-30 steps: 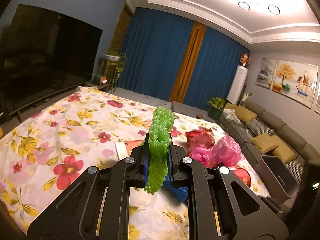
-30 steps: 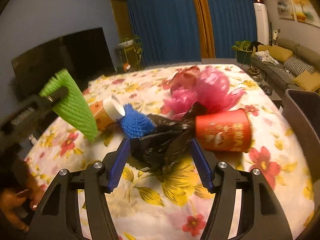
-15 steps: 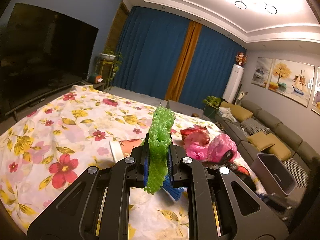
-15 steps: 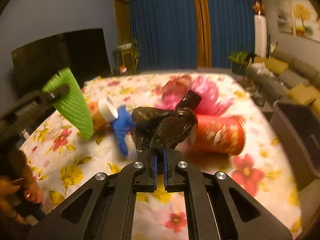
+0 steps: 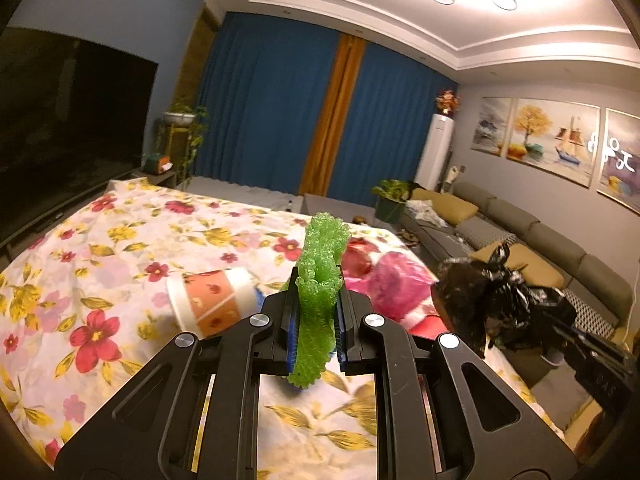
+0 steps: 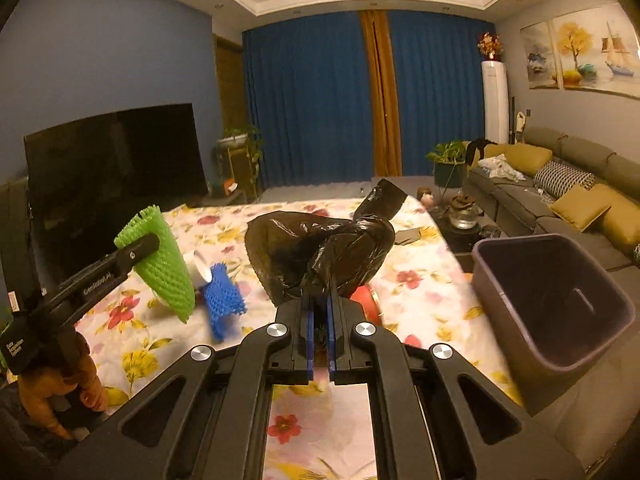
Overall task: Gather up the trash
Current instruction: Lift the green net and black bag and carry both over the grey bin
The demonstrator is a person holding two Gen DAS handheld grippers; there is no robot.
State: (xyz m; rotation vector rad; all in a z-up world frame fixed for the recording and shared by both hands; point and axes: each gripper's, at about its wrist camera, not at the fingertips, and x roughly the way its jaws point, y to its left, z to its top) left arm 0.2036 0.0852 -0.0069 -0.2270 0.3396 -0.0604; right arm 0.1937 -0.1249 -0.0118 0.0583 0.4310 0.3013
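The near floral tablecloth lies bare — open room to the grey bin at its right edge. Farther in, the blue net, cup and red can crowd the middle.

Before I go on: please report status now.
Left gripper shut on green net. Right gripper shut on black bag. Bin at right, path clear.

Television, blue curtains, perhaps sofa

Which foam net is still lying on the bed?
The blue foam net, beside the paper cup. The green foam net is clamped in the left tool, lifted off the floral sheet.
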